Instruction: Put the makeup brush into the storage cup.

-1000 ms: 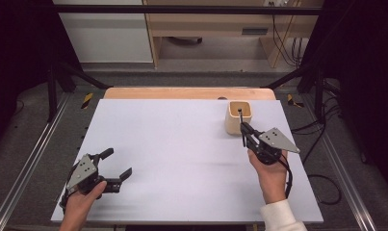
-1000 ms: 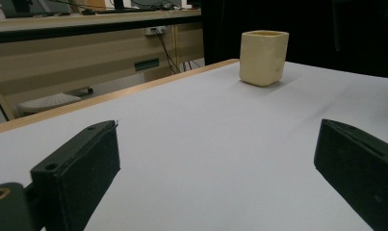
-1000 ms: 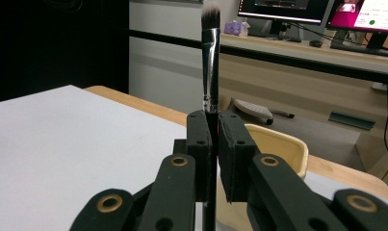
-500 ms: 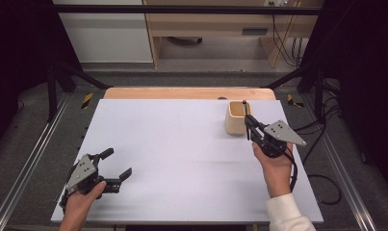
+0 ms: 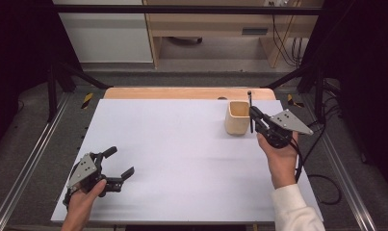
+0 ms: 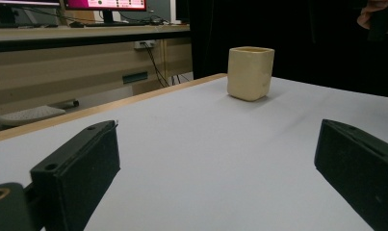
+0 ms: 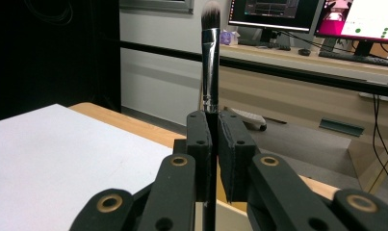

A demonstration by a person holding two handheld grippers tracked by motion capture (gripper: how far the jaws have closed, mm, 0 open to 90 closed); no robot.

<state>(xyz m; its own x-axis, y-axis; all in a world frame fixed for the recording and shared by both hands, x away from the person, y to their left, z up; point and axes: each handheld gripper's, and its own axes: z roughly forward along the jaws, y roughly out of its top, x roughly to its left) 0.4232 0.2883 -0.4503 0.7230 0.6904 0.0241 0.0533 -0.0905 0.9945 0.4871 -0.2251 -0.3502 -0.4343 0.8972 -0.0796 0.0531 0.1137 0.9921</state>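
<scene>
A beige square cup (image 5: 237,118) stands on the white tabletop (image 5: 182,159) at the far right. My right gripper (image 5: 253,115) hovers just right of the cup. It is shut on the black handle of a makeup brush (image 5: 250,103), which stands upright with its bristles on top. In the right gripper view the brush (image 7: 211,57) rises from between the closed pads (image 7: 230,144). My left gripper (image 5: 119,162) rests near the front left of the table, open with nothing in it. In the left gripper view the cup (image 6: 250,72) stands far ahead between the spread jaws.
A bare wooden strip (image 5: 182,93) runs along the table's far edge. Metal rails (image 5: 32,159) flank the table, and cables (image 5: 321,178) trail at the right. A desk with monitors (image 7: 278,14) and a keyboard (image 7: 249,117) stands beyond the table.
My right gripper has risen and moved slightly toward the far side with the brush, from beside the cup's front to its right side. The left gripper has stayed put.
</scene>
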